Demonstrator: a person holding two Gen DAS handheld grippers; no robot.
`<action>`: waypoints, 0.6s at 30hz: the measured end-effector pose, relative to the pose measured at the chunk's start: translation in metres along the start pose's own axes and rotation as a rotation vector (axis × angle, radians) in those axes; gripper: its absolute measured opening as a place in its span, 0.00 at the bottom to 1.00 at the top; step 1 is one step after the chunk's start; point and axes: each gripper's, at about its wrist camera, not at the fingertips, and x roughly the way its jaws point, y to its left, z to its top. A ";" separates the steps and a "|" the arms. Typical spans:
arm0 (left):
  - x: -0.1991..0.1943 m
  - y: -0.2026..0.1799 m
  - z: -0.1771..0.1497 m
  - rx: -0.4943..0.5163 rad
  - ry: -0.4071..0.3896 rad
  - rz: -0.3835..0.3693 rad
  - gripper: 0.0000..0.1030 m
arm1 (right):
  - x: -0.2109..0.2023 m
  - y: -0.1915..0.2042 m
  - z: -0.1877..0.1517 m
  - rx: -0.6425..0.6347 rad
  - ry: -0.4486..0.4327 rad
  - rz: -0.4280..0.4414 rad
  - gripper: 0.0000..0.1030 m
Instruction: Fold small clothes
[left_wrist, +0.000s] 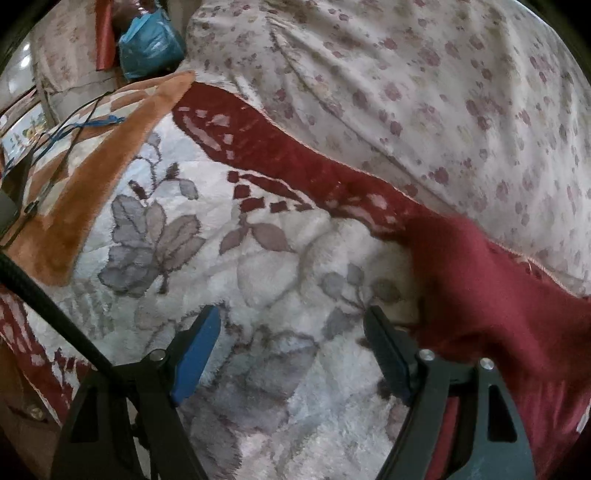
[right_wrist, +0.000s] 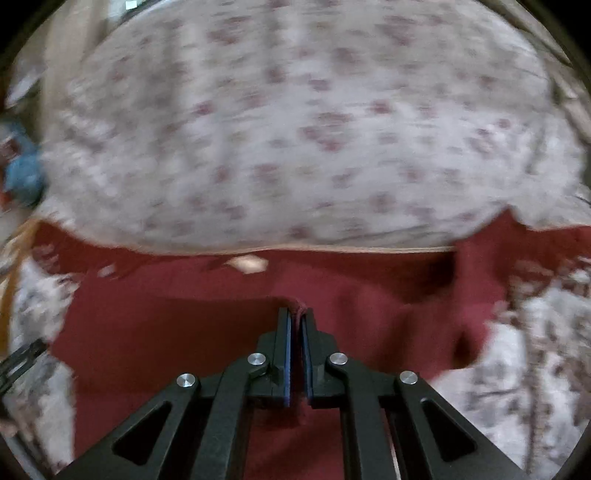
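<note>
A dark red garment (left_wrist: 491, 295) lies on a white fleece blanket with grey flowers (left_wrist: 258, 258), to the right in the left wrist view. My left gripper (left_wrist: 291, 332) is open and empty over the blanket, its right finger (left_wrist: 388, 350) beside the garment's edge. In the right wrist view the same red garment (right_wrist: 184, 332) spreads below my right gripper (right_wrist: 295, 314), which is shut on a pinched fold of it. That view is blurred by motion.
A pale sheet with pink flowers (left_wrist: 406, 92) covers the bed beyond the blanket, also in the right wrist view (right_wrist: 295, 129). An orange fleece (left_wrist: 92, 184) with cables lies at the left. A blue plastic bag (left_wrist: 147, 44) sits at the far left.
</note>
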 end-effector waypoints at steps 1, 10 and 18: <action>0.000 -0.003 -0.001 0.012 0.001 -0.002 0.77 | 0.000 -0.011 0.001 0.006 -0.005 -0.059 0.06; -0.010 -0.031 -0.011 0.140 0.003 -0.127 0.77 | 0.009 0.006 0.009 0.003 0.052 0.053 0.72; 0.004 -0.061 -0.015 0.196 0.043 -0.197 0.80 | 0.040 0.150 0.026 -0.218 0.148 0.467 0.72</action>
